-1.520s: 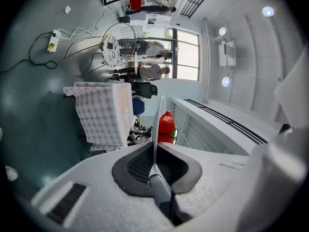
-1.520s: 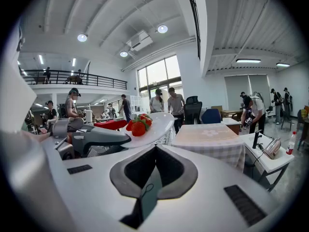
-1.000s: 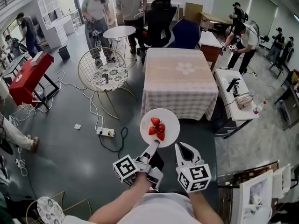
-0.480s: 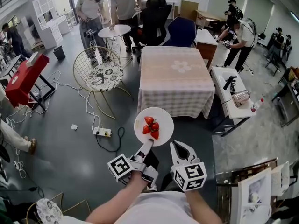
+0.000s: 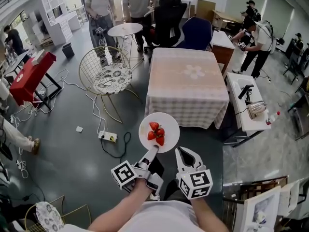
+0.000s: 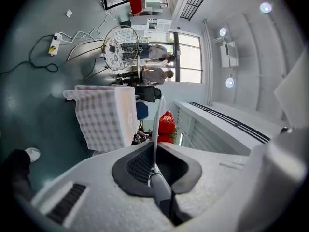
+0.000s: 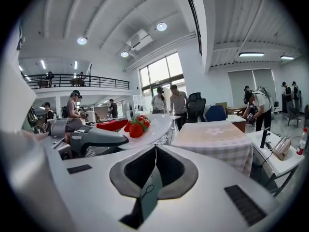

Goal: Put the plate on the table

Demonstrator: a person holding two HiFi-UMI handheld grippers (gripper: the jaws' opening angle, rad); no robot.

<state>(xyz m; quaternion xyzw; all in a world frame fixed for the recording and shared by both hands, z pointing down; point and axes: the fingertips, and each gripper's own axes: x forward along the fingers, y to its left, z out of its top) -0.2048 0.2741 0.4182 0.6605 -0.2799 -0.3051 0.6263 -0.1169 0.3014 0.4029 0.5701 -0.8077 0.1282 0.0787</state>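
Observation:
A white plate [image 5: 166, 122] with three strawberries [image 5: 156, 133] hangs in the air just before the near edge of the table with the checked cloth [image 5: 187, 83]. My left gripper [image 5: 153, 150] is shut on the plate's near rim. In the left gripper view the plate [image 6: 157, 124] stands edge-on between the jaws, with the strawberries [image 6: 166, 122] beyond and the table [image 6: 104, 115] to the left. My right gripper [image 5: 183, 152] is shut and empty, just right of the plate. The right gripper view shows its jaws closed [image 7: 155, 149], with the plate [image 7: 157, 124] and the left gripper [image 7: 87, 137] to the left and the table [image 7: 217, 134] ahead.
A gold wire chair [image 5: 108, 76] and a round white side table [image 5: 124, 30] stand left of the table. A power strip [image 5: 108, 136] with cables lies on the floor. A white desk [image 5: 246, 105] is at the right, office chairs [image 5: 169, 16] and several people behind.
The plate stays held in my left gripper and both grippers keep their pose. The view has shifted slightly, with the table's near edge a little closer to the plate.

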